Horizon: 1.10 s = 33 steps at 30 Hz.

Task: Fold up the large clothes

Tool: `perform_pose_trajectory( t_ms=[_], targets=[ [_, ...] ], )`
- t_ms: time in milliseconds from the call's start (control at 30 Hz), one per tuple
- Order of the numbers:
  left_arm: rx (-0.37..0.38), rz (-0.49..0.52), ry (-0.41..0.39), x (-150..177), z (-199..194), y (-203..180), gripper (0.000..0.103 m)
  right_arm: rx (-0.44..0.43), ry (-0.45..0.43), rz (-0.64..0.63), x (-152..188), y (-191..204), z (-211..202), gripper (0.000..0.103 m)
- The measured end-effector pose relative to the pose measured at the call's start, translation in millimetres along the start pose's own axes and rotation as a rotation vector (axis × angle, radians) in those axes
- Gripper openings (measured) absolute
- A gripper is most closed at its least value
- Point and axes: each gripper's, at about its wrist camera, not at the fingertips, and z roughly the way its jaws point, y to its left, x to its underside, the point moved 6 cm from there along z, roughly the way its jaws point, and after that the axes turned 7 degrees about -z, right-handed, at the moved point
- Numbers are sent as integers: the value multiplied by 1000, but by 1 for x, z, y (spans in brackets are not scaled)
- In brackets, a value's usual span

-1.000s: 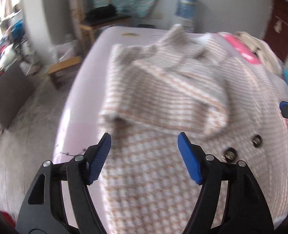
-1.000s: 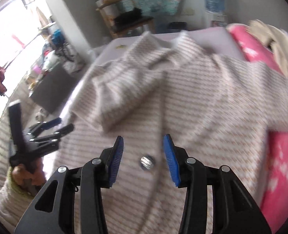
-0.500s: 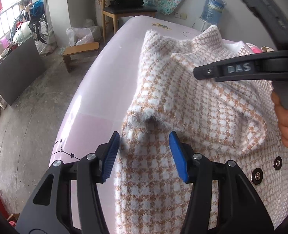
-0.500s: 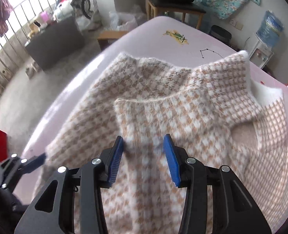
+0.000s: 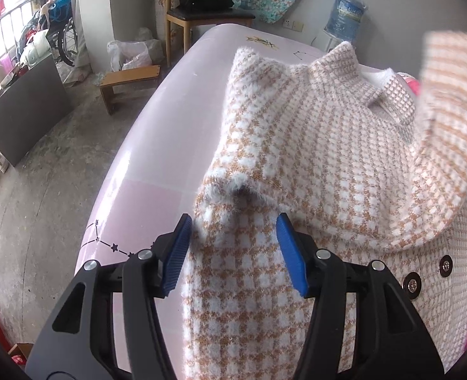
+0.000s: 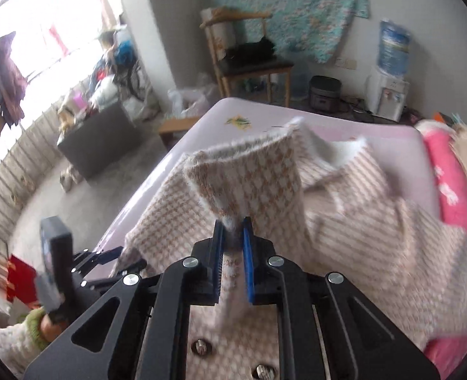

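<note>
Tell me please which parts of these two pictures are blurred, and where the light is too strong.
Left wrist view: sharp, except the raised sleeve at the right edge, smeared. Right wrist view: the coat and pink bedding are blurred; the window is overexposed.

Wooden chair [image 5: 202, 15], water dispenser [image 6: 388, 95], low stool [image 5: 129, 79]

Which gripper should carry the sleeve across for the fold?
Right. The right gripper is already shut on the fuzzy tan-and-white houndstooth cardigan's sleeve, lifted off the body. The left gripper hovers open over the hem side, gripping nothing.
</note>
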Motion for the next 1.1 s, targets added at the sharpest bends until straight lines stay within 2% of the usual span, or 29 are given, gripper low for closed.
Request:
perform_pose_trajectory(
  t_ms=[100, 167, 200, 233, 367, 500, 667, 733, 867, 900, 933, 1033, 1100],
  targets=[
    [-7, 11, -1, 2, 0, -2, 57, -25, 66, 123, 50, -33, -25, 14],
    [-16, 24, -1, 3, 0, -3, 58, -58, 165, 226, 90, -51, -26, 28],
    [-20, 28, 0, 4, 0, -3, 58, -71, 212, 286, 109, -62, -24, 42],
    [-22, 29, 1, 4, 0, -3, 58, -82, 250, 352, 131, -74, -25, 46],
    [-38, 32, 6, 4, 0, -1, 58, -111, 296, 502, 174, -100, -29, 49],
    [-50, 33, 9, 4, -1, 1, 58, -163, 260, 590, 182, -118, -29, 51],
    [-64, 44, 5, 6, 0, 0, 58, -147, 218, 589, 156, -136, -3, 51],
    [-70, 49, 3, 6, 0, -1, 58, -91, 233, 569, 148, -145, 15, 51],
    [-73, 52, -2, 6, -1, -1, 57, -93, 332, 571, 151, -151, 46, 51],
    [-74, 53, -5, 6, -1, -1, 55, -84, 335, 556, 148, -149, 48, 51],
    [-76, 58, -10, 6, -1, -1, 53, -68, 344, 533, 145, -146, 48, 47],
    [-72, 68, -19, 6, -2, -2, 42, -23, 349, 490, 137, -141, 49, 23],
    [-86, 81, -30, 5, -3, -2, 36, 4, 347, 445, 130, -136, 50, 11]
  ],
)
